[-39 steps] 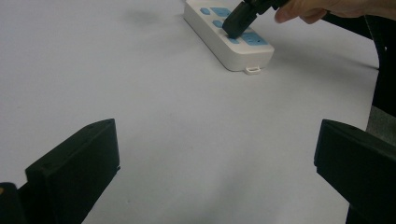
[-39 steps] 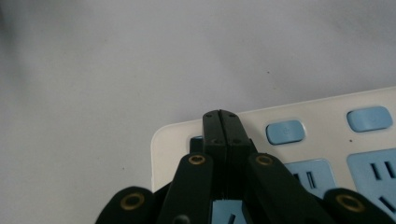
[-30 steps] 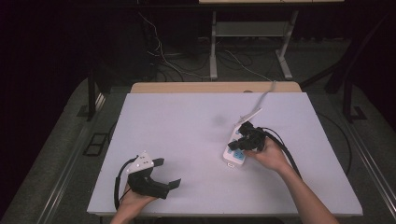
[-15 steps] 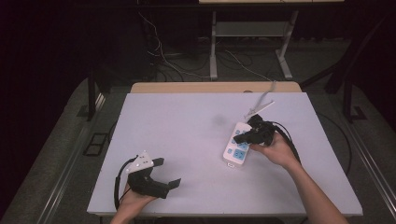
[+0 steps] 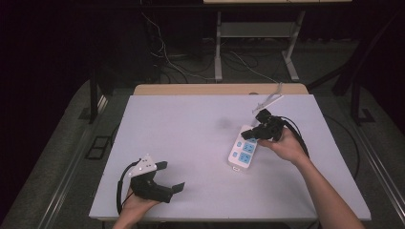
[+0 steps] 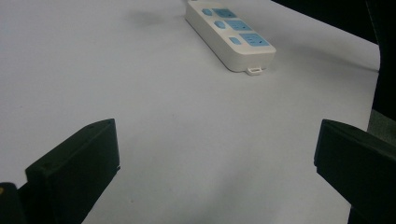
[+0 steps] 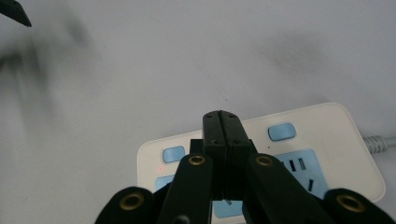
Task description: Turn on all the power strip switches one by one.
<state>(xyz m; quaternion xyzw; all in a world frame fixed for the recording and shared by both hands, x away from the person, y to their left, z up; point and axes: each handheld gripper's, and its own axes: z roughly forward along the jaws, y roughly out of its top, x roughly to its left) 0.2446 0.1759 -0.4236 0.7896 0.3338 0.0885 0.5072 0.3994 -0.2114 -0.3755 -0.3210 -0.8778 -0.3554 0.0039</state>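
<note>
A white power strip (image 5: 241, 153) with blue sockets and blue buttons lies flat on the white table (image 5: 191, 129), right of the middle. My right gripper (image 5: 246, 135) hovers just above the strip's far end, jaws pressed together with nothing between them. In the right gripper view the shut tips (image 7: 221, 116) stand over the power strip (image 7: 327, 149), whose grey cable (image 7: 380, 142) leaves to the right. My left gripper (image 5: 172, 176) rests at the near left of the table, wide open and empty. Its view looks past the left gripper (image 6: 215, 154) to the power strip (image 6: 229, 32).
The strip's white cable (image 5: 270, 100) runs off the table's far right edge. A wooden board (image 5: 191, 89) borders the far edge. Beyond it are metal desk legs (image 5: 218, 52) and loose cables (image 5: 167, 57) on the dark floor.
My right gripper has lifted off the middle of the strip and drawn back toward its far end, staying shut. The left gripper and the strip have kept still.
</note>
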